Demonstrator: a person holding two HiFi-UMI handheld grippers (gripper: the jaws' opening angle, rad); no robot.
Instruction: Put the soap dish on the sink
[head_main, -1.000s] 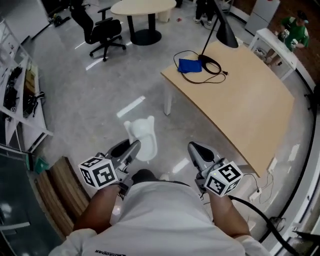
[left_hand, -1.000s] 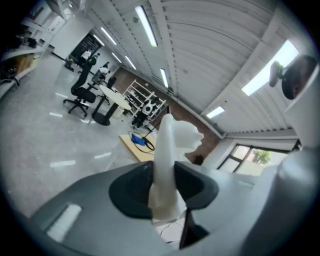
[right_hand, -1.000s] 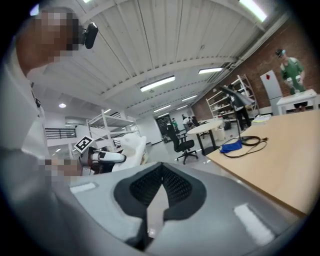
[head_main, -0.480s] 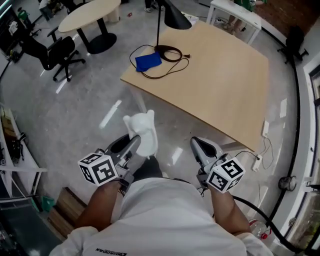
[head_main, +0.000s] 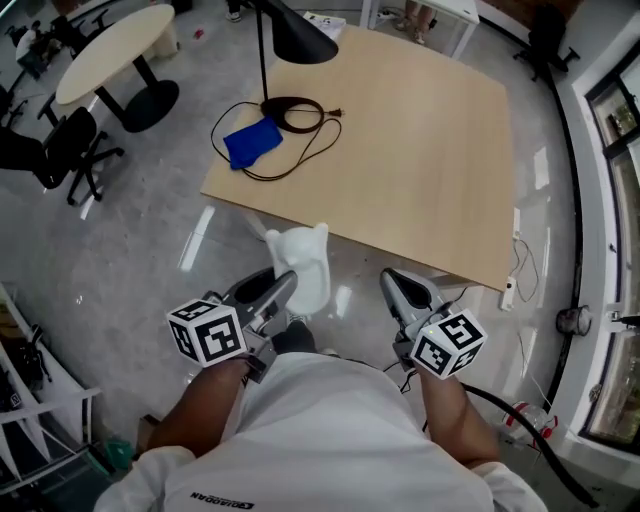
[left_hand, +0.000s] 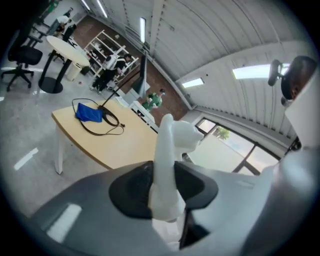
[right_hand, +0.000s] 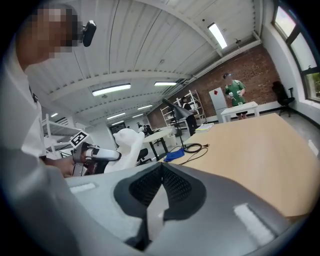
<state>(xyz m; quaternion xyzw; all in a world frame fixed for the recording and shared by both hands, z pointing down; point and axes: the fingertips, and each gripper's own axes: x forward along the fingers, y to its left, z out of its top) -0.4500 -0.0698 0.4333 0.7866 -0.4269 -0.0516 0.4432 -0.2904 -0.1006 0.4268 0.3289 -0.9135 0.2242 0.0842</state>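
My head camera looks steeply down from above the person onto the left gripper, the right gripper and the wooden table ahead. Each gripper camera sits close behind its own jaws and looks nearly level across that table. All three views share the blue cloth.

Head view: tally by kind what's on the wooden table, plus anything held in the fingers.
Desk lamp: 1
Black cable: 1
Blue pouch: 1
White soap dish, held by the left gripper: 1
Held by the right gripper: 0
Total: 4
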